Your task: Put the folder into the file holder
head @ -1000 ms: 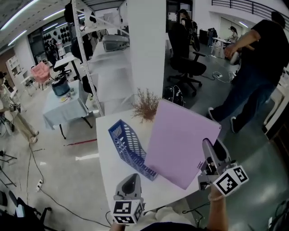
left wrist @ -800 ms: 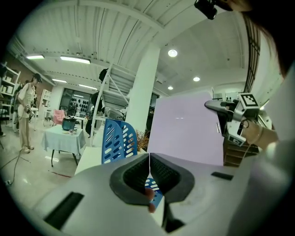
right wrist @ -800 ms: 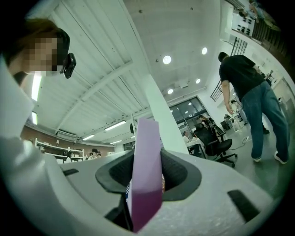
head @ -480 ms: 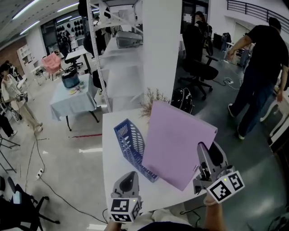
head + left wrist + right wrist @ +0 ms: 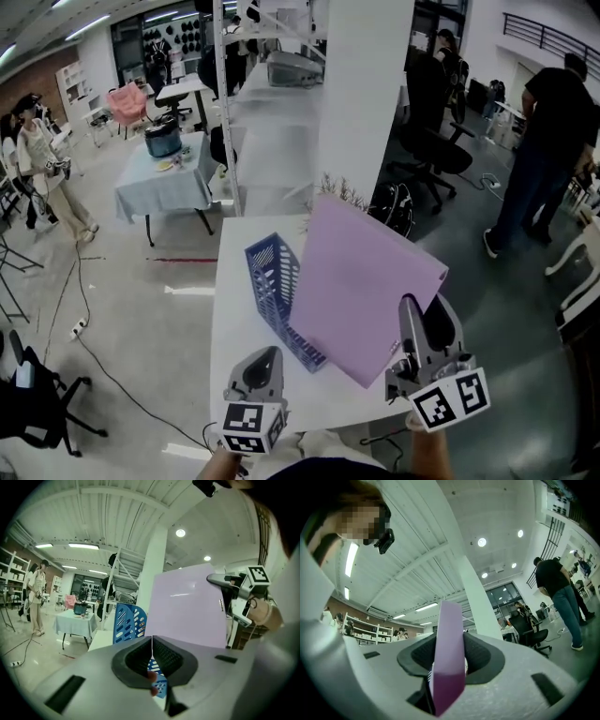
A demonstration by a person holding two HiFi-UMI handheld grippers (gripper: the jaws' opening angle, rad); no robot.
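A large lilac folder (image 5: 361, 281) is held tilted above the white table (image 5: 239, 356), and its lower left edge overlaps the blue slotted file holder (image 5: 277, 298). That holder stands on the table to the left of the folder. My right gripper (image 5: 422, 323) is shut on the folder's lower right corner. In the right gripper view the folder (image 5: 449, 653) runs edge-on between the pads. My left gripper (image 5: 263, 364) hovers at the table's near edge, below the holder, shut and empty. In the left gripper view the holder (image 5: 127, 623) and folder (image 5: 190, 604) stand ahead.
A dried plant (image 5: 343, 192) stands at the table's far end against a white pillar (image 5: 366, 94). A person (image 5: 553, 141) and an office chair (image 5: 441, 141) are at the right. A cloth-covered table (image 5: 169, 178) stands far left. The floor drops away round the table.
The folder has drifted a little left, over more of the file holder, still in my right gripper. The head view has swung slightly. My left gripper has stayed low and shut.
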